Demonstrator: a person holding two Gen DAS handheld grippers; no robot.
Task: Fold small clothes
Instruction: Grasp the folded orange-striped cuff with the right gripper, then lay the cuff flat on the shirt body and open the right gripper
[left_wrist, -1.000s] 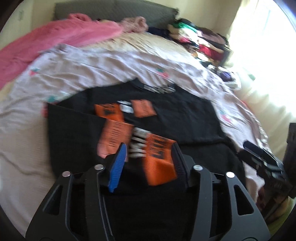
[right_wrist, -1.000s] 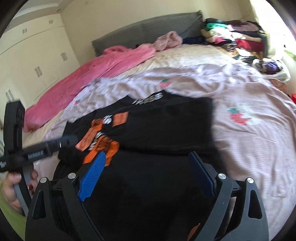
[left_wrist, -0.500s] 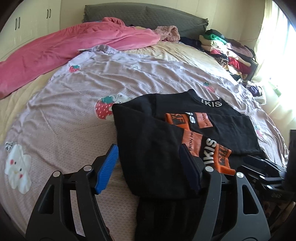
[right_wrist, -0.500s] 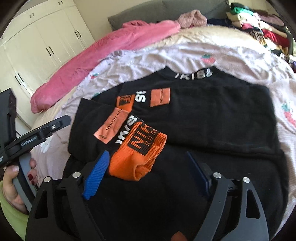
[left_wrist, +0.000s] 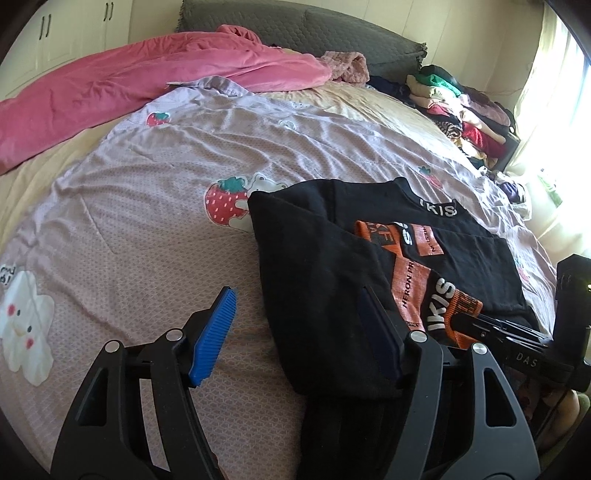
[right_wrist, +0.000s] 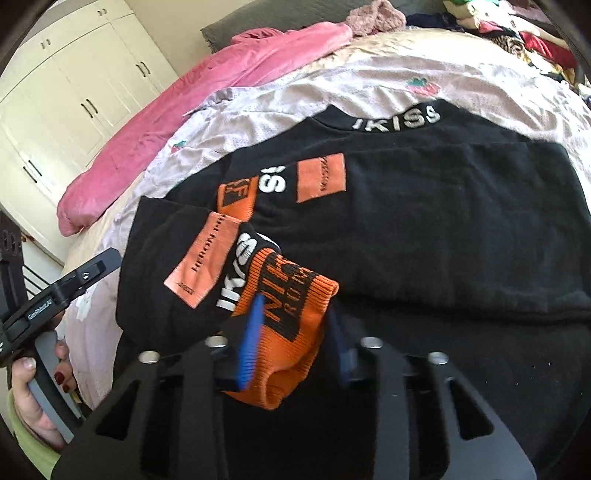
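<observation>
Left hand-held gripper (left_wrist: 295, 332) agape, right hand-held gripper (right_wrist: 295, 339) clamped.

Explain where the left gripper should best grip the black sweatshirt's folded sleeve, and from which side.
Probably the sleeve's folded outer edge, approached from the bedsheet side. That edge lies flat, exposed, beside the left gripper, whose jaws stand open. The right gripper already pinches the orange cuff.

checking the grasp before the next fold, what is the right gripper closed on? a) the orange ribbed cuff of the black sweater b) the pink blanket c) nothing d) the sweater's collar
a: in the right wrist view the right gripper pinches the orange ribbed cuff of the black sweater.
</observation>
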